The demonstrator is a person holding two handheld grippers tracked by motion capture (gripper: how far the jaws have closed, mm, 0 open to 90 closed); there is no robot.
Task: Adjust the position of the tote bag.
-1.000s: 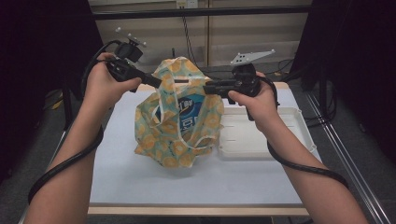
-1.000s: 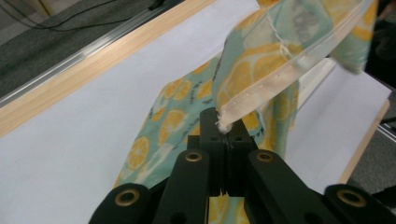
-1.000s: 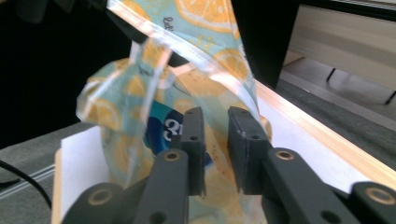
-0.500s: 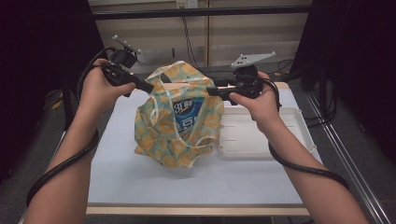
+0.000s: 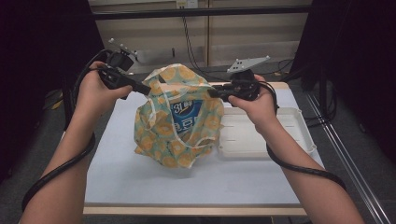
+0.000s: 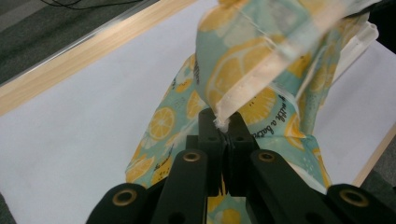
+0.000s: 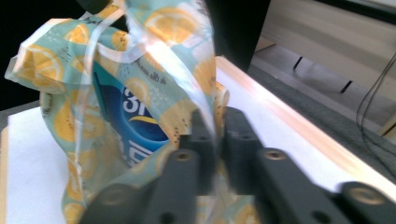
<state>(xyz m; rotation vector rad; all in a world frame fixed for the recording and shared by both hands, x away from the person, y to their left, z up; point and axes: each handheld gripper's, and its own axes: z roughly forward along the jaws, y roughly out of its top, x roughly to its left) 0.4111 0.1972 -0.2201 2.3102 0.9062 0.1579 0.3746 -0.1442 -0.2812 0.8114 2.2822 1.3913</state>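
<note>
So the lemon-print bag sits mid-table, floppy and light-looking (blue pack inside), left gripper and right gripper each clamped on its rim — hems seem safest.

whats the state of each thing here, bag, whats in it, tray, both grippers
lemon-print bag: mouth held open, its base on the table
blue pack: inside the bag, partly showing
white tray: empty, beside the bag
left gripper: shut on the bag's edge
right gripper: jaws have just been closing, shut on the bag's other edge
</note>
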